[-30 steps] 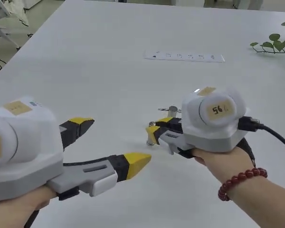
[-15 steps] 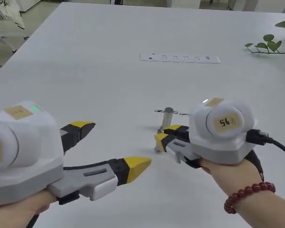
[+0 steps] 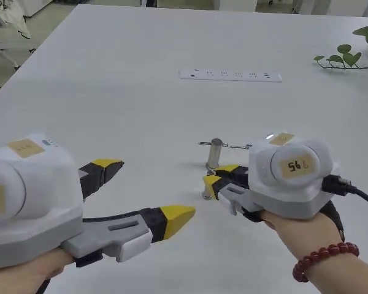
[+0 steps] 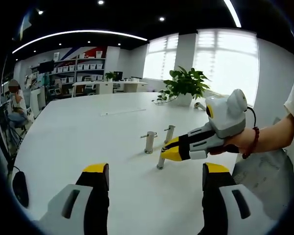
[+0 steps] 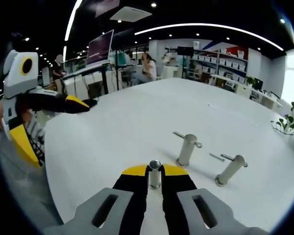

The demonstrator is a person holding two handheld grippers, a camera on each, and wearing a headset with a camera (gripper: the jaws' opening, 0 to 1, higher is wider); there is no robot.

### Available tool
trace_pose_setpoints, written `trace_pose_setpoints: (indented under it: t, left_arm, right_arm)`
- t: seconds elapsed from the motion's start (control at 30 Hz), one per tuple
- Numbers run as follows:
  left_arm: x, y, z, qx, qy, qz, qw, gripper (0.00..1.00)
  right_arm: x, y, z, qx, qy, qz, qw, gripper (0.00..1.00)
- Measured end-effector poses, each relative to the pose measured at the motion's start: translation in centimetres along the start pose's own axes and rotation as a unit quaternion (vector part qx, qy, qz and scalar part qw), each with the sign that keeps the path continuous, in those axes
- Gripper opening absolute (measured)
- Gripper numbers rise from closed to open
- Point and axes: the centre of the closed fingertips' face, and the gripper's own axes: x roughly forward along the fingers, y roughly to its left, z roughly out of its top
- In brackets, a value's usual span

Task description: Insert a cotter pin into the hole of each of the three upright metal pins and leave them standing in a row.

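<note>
**Head view.**
- White table (image 3: 110, 79).
- Left gripper (image 3: 141, 190), lower left: jaws spread wide, nothing between them.
- Right gripper (image 3: 211, 182), lower right: jaws pressed together on a short metal pin (image 3: 207, 193), which stands on the table.
- Upright pin (image 3: 215, 153), just behind the pinched one, with a cotter pin (image 3: 203, 143) through its top.
- Power strip (image 3: 230, 75), well beyond the pins.
- Plant (image 3: 349, 54), at the table's far right edge.
- Bead bracelet (image 3: 325, 257), on the wrist behind the right gripper.

**Left gripper view.**
- Left gripper (image 4: 156, 169): yellow-tipped jaws wide apart, holding nothing.
- Right gripper (image 4: 172, 151), entering from the right: pinches the metal pin (image 4: 159, 162) near its top, and the pin's foot is on the table.
- Two more pins (image 4: 149, 142) (image 4: 169, 133), upright just beyond it, each with a cotter pin through its head.
- Potted plant (image 4: 185, 84), at the far edge of the table.

**Right gripper view.**
- Right gripper (image 5: 155, 172): jaws clamped on the metal pin (image 5: 155, 167), whose round top shows between the yellow tips.
- The two more pins (image 5: 187, 149) (image 5: 231, 170), ahead and to the right, near one another, each with a cotter pin through it.
- Left gripper (image 5: 49, 122), at the left edge: jaws apart, well clear of all three pins.
</note>
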Motion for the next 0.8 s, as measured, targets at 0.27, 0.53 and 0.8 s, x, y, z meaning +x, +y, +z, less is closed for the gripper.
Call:
trace_pose_setpoints:
  t: [0.27, 0.53, 0.8]
  left_arm:
    - [0.0, 0.1, -0.1, 0.003, 0.003, 0.001, 1.0, 0.77]
    - [0.0, 0.3, -0.1, 0.003, 0.003, 0.005, 1.0, 0.78]
    - [0.1, 0.4, -0.1, 0.009, 0.005, 0.006, 0.9999, 0.78]
  right_arm:
    - [0.1, 0.2, -0.6, 0.023, -0.006, 0.005, 0.9997, 0.18]
    - [-0.6, 0.3, 0.2, 0.031, -0.015, 0.016, 0.9993, 0.23]
    - [-1.7, 0.0, 2.0, 0.039, -0.029, 0.029, 0.9984, 0.26]
